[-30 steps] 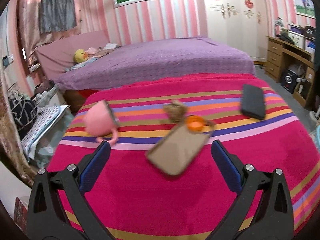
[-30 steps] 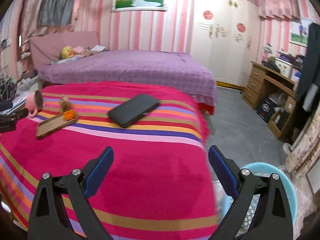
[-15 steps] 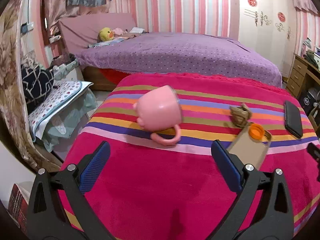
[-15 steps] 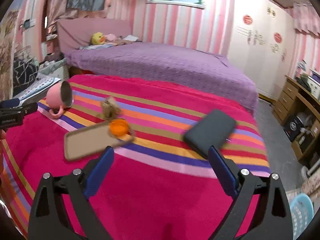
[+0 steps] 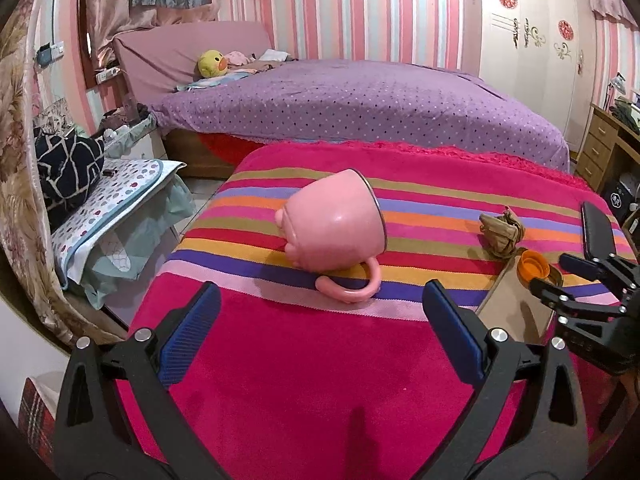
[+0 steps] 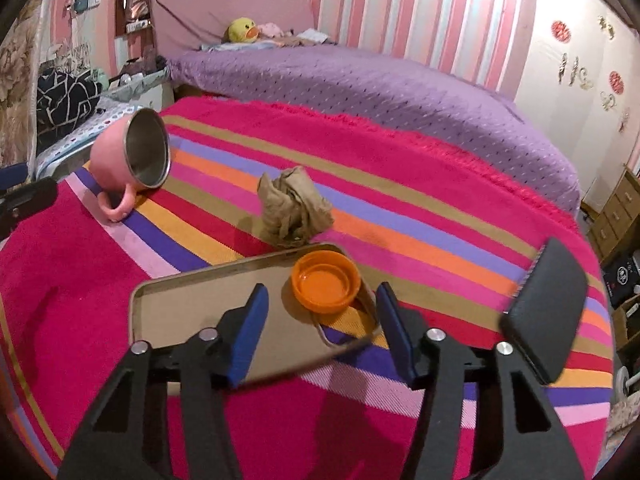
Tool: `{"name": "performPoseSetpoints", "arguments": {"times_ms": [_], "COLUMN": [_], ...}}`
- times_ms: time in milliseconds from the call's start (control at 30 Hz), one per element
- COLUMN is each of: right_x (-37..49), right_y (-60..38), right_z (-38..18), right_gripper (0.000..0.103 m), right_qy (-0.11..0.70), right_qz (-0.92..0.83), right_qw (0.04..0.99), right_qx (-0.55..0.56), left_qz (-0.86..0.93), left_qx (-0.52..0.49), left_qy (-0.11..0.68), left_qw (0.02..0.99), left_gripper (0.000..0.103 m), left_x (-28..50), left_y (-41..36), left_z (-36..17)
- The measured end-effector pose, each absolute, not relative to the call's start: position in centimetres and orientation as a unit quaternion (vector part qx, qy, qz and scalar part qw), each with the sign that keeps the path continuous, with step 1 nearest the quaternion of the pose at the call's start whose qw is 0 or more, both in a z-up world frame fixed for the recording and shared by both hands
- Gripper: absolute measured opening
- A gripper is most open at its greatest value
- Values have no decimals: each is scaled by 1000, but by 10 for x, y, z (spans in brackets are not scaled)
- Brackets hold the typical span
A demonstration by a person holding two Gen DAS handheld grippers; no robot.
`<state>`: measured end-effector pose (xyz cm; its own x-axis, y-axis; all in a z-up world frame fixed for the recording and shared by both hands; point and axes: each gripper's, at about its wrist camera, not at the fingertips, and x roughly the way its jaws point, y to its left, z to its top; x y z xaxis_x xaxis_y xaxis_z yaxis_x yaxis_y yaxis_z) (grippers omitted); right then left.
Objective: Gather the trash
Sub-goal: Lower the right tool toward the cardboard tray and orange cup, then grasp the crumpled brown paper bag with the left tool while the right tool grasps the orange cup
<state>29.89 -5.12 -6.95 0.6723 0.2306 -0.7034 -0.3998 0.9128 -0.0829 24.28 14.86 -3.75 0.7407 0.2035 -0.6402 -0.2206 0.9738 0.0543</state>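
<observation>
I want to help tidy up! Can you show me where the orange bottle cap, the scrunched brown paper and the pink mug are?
Orange plastic bottle cap (image 6: 325,286): right wrist view, inside of the cap.
Crumpled brown paper ball (image 6: 291,208): right wrist view, middle of the wad.
Pink mug lying on its side (image 5: 332,222): left wrist view, outer wall.

Orange cap (image 6: 325,286) on tray, crumpled paper (image 6: 292,208) beside

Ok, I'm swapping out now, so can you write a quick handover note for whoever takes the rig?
Left hand-held gripper: open, empty, facing the tipped pink mug.
Right hand-held gripper: jaws have just been closing, around the orange cap on the mirror; not gripping yet.
Crumpled brown paper lies beyond the cap; black phone to the right.
Done: nothing collected.
Left: cap and paper.
</observation>
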Motion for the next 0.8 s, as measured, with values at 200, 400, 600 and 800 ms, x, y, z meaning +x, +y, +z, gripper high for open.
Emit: {"name": "performPoseSetpoints", "arguments": {"times_ms": [200, 400, 600, 800], "right_x": [317, 314, 297, 301], "right_y": [-50, -60, -88, -148], "right_z": [-76, -70, -57, -53], "right_gripper": [53, 33, 23, 23], "right_qy": [382, 364, 344, 352], "right_qz": [181, 198, 204, 164], "right_qw": [900, 905, 912, 918], "right_qx": [-108, -99, -91, -84], "left_qz": [114, 117, 105, 64], "left_qx": [3, 1, 10, 27], "left_qy": [348, 358, 366, 370], "left_qw": [930, 926, 924, 926], "left_gripper": [97, 97, 97, 97], "left_x": [251, 260, 273, 304], "left_y": [138, 131, 107, 63], "left_z": [-43, -48, -52, -50]}}
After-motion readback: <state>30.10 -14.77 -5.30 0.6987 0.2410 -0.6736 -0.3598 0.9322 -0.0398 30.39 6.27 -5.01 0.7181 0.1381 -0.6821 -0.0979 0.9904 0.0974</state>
